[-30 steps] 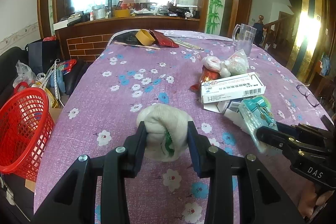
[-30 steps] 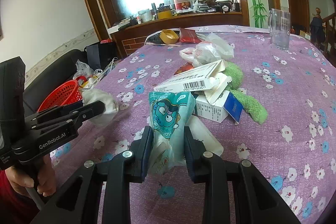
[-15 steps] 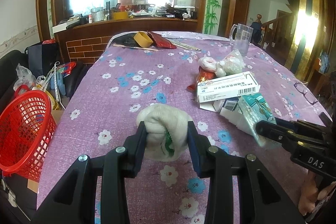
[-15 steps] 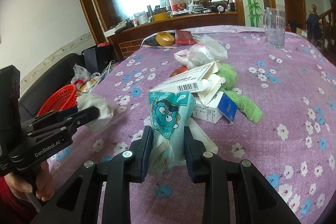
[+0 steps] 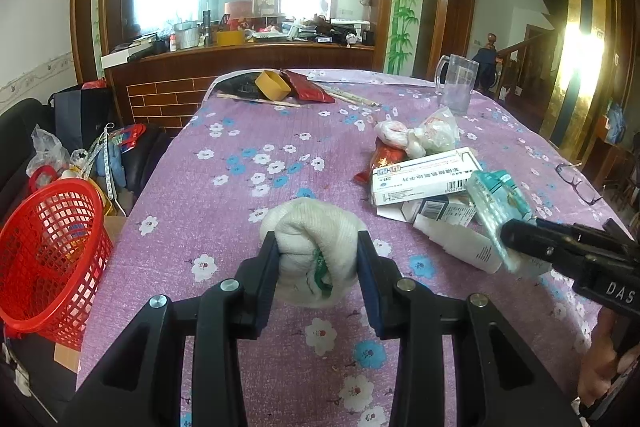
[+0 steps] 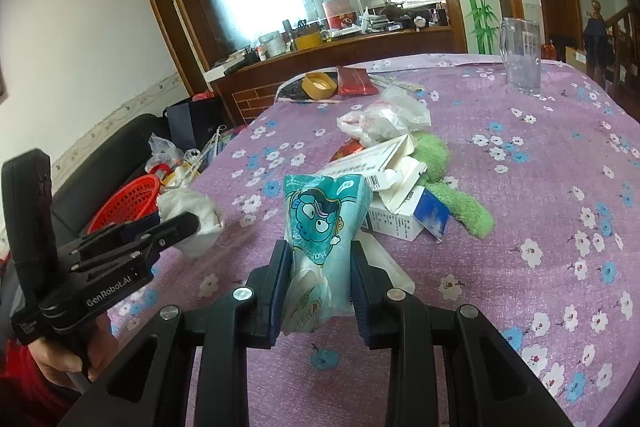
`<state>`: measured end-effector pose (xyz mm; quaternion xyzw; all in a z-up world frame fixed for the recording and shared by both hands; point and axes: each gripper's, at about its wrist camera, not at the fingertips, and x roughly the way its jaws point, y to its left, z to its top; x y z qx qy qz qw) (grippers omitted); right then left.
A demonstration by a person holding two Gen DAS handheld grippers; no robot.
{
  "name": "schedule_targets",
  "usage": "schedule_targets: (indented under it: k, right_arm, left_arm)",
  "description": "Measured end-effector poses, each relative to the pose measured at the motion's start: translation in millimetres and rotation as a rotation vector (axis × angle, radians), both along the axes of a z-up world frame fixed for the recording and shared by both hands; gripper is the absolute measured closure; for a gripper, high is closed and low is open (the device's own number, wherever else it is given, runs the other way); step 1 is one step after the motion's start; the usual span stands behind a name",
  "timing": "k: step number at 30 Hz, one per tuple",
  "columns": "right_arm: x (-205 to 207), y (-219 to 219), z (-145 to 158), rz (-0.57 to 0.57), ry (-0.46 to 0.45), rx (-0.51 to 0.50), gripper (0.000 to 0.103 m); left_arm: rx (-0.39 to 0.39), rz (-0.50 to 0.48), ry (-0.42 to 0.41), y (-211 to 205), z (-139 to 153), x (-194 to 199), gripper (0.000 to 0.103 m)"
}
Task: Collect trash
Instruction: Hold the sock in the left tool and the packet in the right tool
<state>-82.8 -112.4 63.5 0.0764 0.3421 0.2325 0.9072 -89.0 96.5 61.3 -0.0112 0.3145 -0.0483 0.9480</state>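
1. At the far left, off the table's edge, a red plastic mesh basket (image 5: 48, 251) sits tilted, below the level of the tabletop; bags and clutter lie behind it on a dark sofa (image 6: 100, 155).
2. The left gripper (image 5: 318, 267) clamps a crumpled white cloth-like wad (image 5: 314, 247) with a green mark on it; both pads press its sides, and it is held above the purple flowered tablecloth (image 5: 224, 195).
3. Between the basket and this wad the cloth is bare, with only the table edge between them.
4. Right of the wad lies a heap: a white medicine carton with blue print (image 5: 424, 175), smaller white boxes beneath it, a white tube (image 5: 456, 243), a red wrapper (image 5: 380, 159) and knotted clear plastic bags (image 5: 420, 135).
5. A fuzzy green cloth (image 6: 452, 187) lies against the heap's right side.
6. The right gripper (image 6: 318, 275) is closed narrowly on a teal cartoon-printed plastic packet (image 6: 324, 219), held upright just in front of the heap.
7. Farther back stand a yellow tape roll (image 5: 272, 85), a dark red pouch (image 5: 312, 89) and chopsticks; a clear glass mug (image 5: 456, 87) stands at the right.
8. Spectacles (image 5: 576, 183) rest near the right edge.
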Motion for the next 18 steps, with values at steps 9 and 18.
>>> schedule_targets:
  k: [9, 18]
  right_arm:
    - [1.4, -6.8, 2.3, -0.016, 0.000, -0.001, 0.072]
    - [3.6, 2.2, 5.5, 0.006, 0.011, -0.005, 0.072]
  left_arm:
    - [0.004, 0.015, -0.007, 2.7, 4.0, -3.9, 0.067]
    - [0.000, 0.033, -0.015, 12.6, 7.6, -6.0, 0.067]
